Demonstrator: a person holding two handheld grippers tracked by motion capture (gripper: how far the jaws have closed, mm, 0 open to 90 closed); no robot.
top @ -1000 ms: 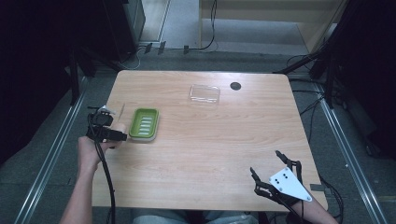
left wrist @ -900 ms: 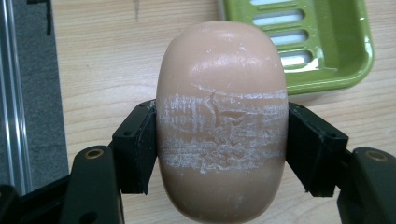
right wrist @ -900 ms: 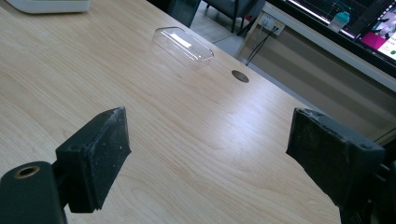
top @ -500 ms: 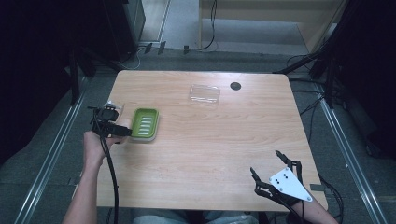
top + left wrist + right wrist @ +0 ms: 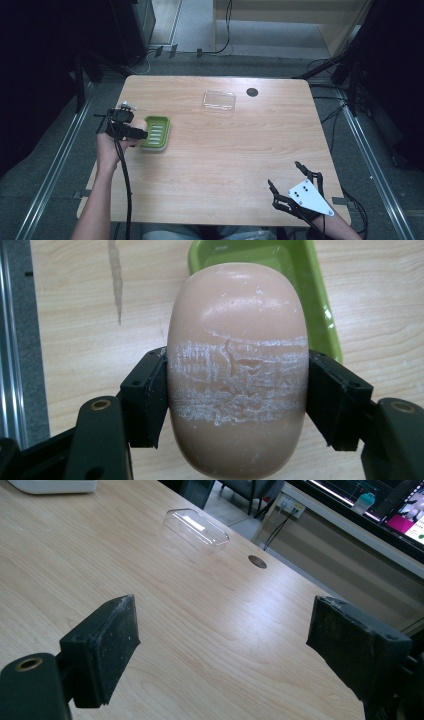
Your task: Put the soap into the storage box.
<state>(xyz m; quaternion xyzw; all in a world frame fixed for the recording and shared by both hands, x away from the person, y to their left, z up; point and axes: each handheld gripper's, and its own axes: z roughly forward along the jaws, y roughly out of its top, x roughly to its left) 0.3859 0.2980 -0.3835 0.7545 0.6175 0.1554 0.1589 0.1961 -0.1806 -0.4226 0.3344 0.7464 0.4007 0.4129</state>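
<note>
A pinkish oval soap bar (image 5: 235,325) with white scuff marks sits between the black jaws of my left gripper (image 5: 235,390), which is shut on its sides. Just beyond the soap lies a green soap dish (image 5: 310,295) on the wooden table. From above, the left gripper (image 5: 137,134) is at the left edge of the green dish (image 5: 156,133), held by a hand near the table's left side. My right gripper (image 5: 283,173) rests near the front right corner, jaws wide apart; the right gripper (image 5: 222,630) has only bare table between its pads.
A clear plastic lid (image 5: 219,100) lies at the back middle of the table (image 5: 225,150), with a small dark round hole (image 5: 252,92) to its right. The lid (image 5: 196,528) and hole (image 5: 257,562) lie ahead of the right gripper. Cables trail on the floor behind.
My left gripper has shifted right and a little farther from the person, up to the green dish, still holding the soap. The right gripper has stayed put.
</note>
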